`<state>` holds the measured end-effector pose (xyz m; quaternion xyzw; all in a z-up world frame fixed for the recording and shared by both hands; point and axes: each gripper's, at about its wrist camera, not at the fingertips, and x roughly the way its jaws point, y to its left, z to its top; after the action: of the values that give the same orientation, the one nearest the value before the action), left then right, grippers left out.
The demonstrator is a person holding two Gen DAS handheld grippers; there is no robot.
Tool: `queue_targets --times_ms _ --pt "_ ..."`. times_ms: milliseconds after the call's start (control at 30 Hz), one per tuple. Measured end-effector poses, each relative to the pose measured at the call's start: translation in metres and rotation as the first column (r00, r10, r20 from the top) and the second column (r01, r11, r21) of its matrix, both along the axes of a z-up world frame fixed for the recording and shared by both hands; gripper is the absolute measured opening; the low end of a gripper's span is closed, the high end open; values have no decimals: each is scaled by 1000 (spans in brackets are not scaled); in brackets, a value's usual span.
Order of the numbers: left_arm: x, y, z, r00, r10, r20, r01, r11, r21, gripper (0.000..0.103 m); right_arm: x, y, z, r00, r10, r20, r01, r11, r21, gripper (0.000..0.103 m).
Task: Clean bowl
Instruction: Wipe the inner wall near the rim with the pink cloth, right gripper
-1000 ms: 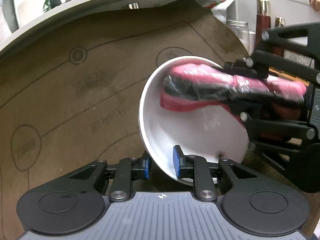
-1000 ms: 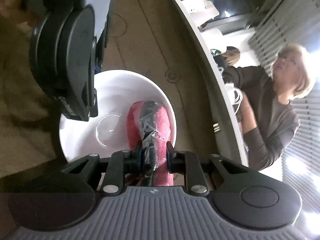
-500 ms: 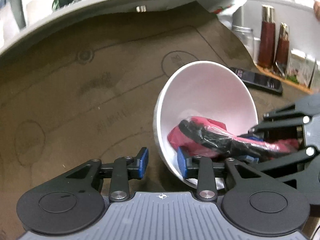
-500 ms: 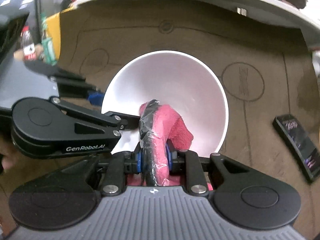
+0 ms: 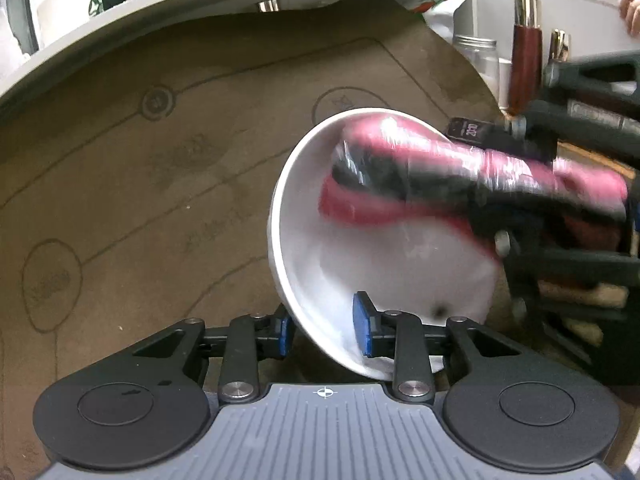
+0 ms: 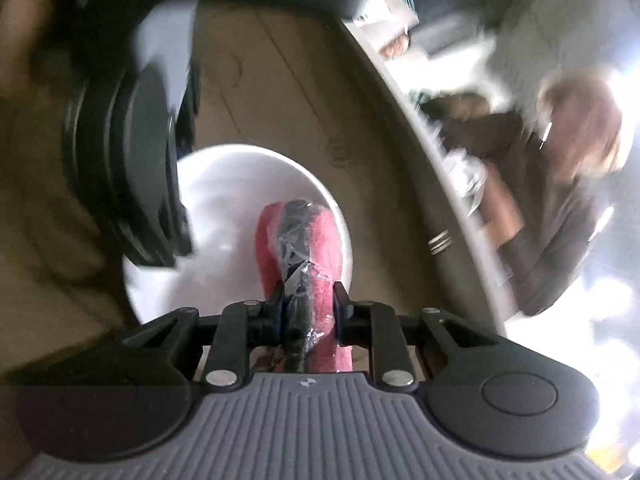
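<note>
Your left gripper (image 5: 324,330) straddles the near rim of the white bowl (image 5: 320,264), one pad inside and one outside; its jaws have just been closing on that rim. The bowl tilts up, its opening turned toward your right gripper (image 6: 308,312), which is clamped on the pink cloth (image 6: 316,240) pressed inside the bowl, above the brown mat (image 5: 160,168).
</note>
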<state>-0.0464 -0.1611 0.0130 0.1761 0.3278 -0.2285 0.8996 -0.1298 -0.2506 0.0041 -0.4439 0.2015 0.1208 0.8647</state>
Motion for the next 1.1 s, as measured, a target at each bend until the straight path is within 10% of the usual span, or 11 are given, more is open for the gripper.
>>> queue_targets --times_ms 133,233,467,533,600,700,767,967,1100 --pt "-1 1 3 1000 -4 4 4 1000 7 32 3 -6 -10 999 38 -26 -37 998 45 53" --pt "0 2 3 1000 -1 3 1 1000 15 31 -6 -4 -6 998 57 34 -58 998 38 55" --pt "1 1 4 1000 -6 3 6 1000 20 32 1 2 -17 999 38 -15 -38 999 32 25" --pt "1 1 5 1000 -7 3 7 1000 22 31 10 -4 -11 998 5 -70 6 989 151 22" --pt "1 2 6 1000 -7 5 7 1000 30 29 21 -12 3 989 -2 -145 47 950 310 22" --pt "6 8 10 1000 8 2 -8 1000 27 26 42 -46 25 948 26 -316 182 773 608 21" --pt "7 9 10 1000 2 -5 -2 999 34 27 49 -48 20 932 36 -361 211 756 620 21" --pt "3 2 9 1000 -15 1 15 999 51 28 40 -4 -5 992 -62 -106 78 985 154 21" --pt "4 4 9 1000 -13 -5 13 999 40 28 23 9 -28 993 -4 121 23 987 -160 22"
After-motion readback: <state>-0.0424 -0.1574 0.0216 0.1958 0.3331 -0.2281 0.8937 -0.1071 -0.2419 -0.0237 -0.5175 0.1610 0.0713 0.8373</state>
